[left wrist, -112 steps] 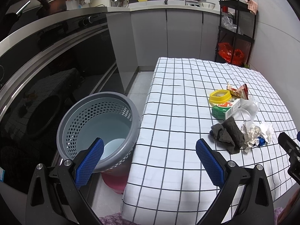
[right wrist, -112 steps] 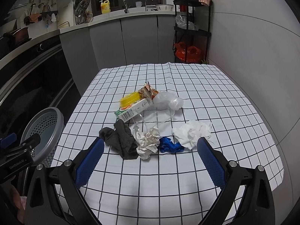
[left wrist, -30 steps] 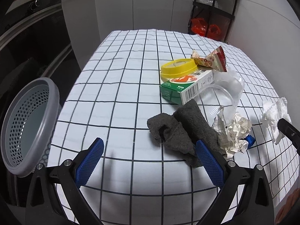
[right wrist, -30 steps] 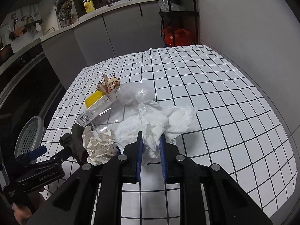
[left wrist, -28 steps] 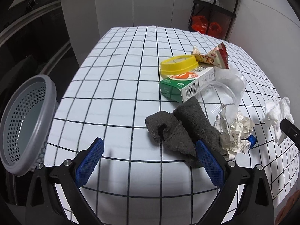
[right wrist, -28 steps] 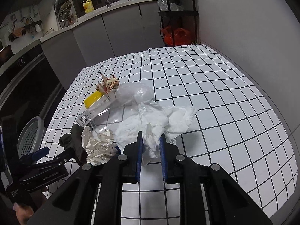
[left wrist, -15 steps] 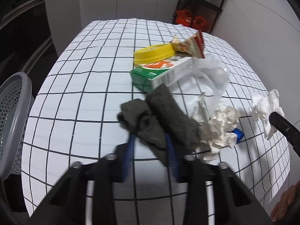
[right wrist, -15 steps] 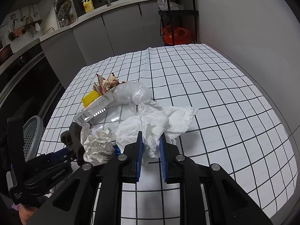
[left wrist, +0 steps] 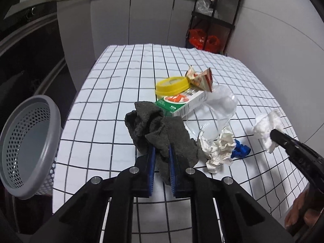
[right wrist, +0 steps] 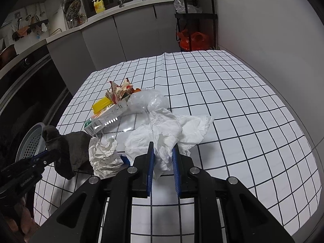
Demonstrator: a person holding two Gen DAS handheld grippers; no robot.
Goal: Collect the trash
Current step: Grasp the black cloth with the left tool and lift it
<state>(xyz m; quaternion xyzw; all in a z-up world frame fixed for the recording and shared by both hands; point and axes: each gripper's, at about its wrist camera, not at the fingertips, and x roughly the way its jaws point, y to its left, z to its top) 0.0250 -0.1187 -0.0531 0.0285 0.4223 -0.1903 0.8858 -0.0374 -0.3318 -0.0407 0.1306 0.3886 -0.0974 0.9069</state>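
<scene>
My left gripper (left wrist: 162,151) has its jaws closing on a dark grey cloth (left wrist: 162,129); the blue pads pinch its fold and it hangs a little above the checked tablecloth (left wrist: 121,93). The right wrist view shows that cloth (right wrist: 70,145) hanging from the left gripper (right wrist: 46,154). My right gripper (right wrist: 163,147) is shut on a crumpled white tissue (right wrist: 168,129) and stays still. Loose on the table lie a yellow lid (left wrist: 172,84), a green and white carton (left wrist: 182,103), a snack wrapper (left wrist: 200,78), clear plastic (left wrist: 220,105), crumpled paper (left wrist: 218,147) and a blue scrap (left wrist: 241,149).
A grey perforated basket (left wrist: 54,117) stands below the table's left edge. A dark oven front (left wrist: 30,56) runs along the left. A black rack (left wrist: 214,20) with red bags stands behind the table, and a wall lies to the right.
The left gripper moved forward over the grey cloth, closed from wide open onto it and raised it off the table. The right gripper kept its hold on the tissue without moving.
</scene>
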